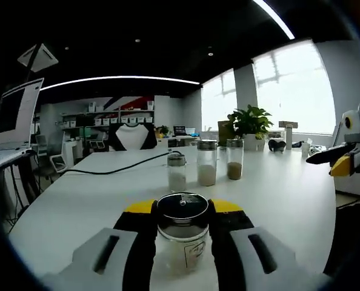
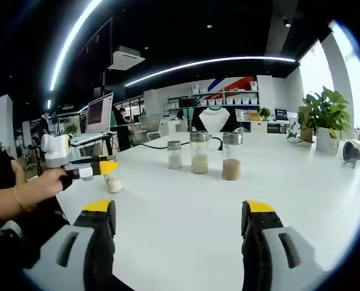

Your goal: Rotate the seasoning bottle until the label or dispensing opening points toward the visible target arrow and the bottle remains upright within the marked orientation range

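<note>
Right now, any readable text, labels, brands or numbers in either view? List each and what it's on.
None can be read.
Seasoning bottle held between the left gripper's fingers: a dark printed mark on the glass, too blurred to read.
Monitor on the far desk: lines of on-screen text, too small to read.
Three jars on the table: no label visible.

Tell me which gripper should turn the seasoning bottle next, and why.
Left. The left gripper already has its jaws closed around the clear glass seasoning bottle with the black lid, standing upright on the white table. The right gripper is open, holding nothing, apart from it.
</note>
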### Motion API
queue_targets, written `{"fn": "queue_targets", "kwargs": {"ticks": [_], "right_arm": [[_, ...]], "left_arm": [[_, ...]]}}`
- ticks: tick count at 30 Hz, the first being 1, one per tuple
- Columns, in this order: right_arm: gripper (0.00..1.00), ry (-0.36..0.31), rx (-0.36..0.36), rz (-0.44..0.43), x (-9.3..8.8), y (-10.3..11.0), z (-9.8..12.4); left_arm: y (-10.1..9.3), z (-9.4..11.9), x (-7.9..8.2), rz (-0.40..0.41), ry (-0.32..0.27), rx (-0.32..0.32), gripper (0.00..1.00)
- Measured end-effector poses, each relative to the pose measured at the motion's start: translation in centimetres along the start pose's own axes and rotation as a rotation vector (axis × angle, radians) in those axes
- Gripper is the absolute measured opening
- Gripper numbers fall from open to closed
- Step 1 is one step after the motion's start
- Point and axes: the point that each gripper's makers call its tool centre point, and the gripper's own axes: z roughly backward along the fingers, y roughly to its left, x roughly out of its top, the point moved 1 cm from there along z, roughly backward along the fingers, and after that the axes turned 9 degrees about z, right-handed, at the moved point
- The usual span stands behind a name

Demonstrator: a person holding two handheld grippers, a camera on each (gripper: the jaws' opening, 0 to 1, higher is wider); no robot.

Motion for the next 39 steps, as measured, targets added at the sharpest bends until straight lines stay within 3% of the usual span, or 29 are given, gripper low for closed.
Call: {"fn": "queue_targets", "kwargs": {"ticks": [10,13,16,19,30,39], "right_arm": [[0.86,-0.013,0.014,-0.015,-0.1,0.1,0.1],[0.86,-0.017,0.012,-0.025,-0.1,0.1,0.3],[0.86,-0.017,0.009,-0.028,-0.2,0.0,0.5],[0.86,-0.025,0.003,-0.025,-0.1,-0.2,0.8],[0.85,-0.03,-0.016,-0.043,-0.1,-0.7,1.7],[0.85,-0.041,-0.021,-0.046,0.1,-0.9,2.5]], "left_arm": [[-0.1,0.0,-0.3,-0.008,0.028,0.0,0.35],[0.0,0.0,-0.9,-0.042,0.092,0.01,0.4],[-0.1,0.1,-0.9,-0.042,0.092,0.024,0.49],[-0.1,0.3,-1.0,0.015,0.1,0.035,0.56],[-0.7,1.3,0.6,0.014,0.062,0.073,0.71],[-2.1,1.8,2.4,-0.022,0.055,0.067,0.72]]}}
